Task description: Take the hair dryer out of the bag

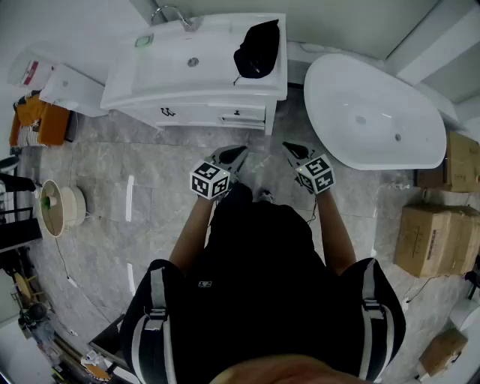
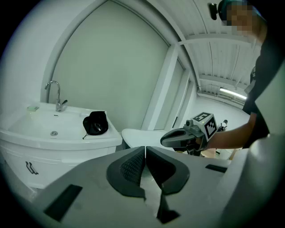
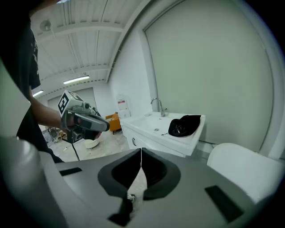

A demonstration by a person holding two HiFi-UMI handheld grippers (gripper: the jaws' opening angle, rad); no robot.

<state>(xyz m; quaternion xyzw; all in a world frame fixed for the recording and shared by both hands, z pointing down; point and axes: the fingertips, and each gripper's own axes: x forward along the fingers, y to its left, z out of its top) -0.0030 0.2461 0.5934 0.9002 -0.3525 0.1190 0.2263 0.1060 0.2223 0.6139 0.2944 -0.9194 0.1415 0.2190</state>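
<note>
While the person stands on the grey marble floor (image 1: 112, 195), both tools are held out ahead, side by side and apart. The left gripper (image 2: 145, 149) is clenched, its jaws pressed together with nothing between them. The right gripper (image 3: 141, 153) is likewise closed tight and empty. Beyond them stands the white vanity (image 1: 187, 105), well apart from either tool. On its right end lies the black bag (image 1: 258, 49), slumped, with a thin cord trailing from it. The hair dryer itself does not show; it may be inside the bag. A chrome tap (image 1: 174, 13) rises at the vanity's back edge. A white bathtub (image 1: 375, 112) sits just to the vanity's right.
</note>
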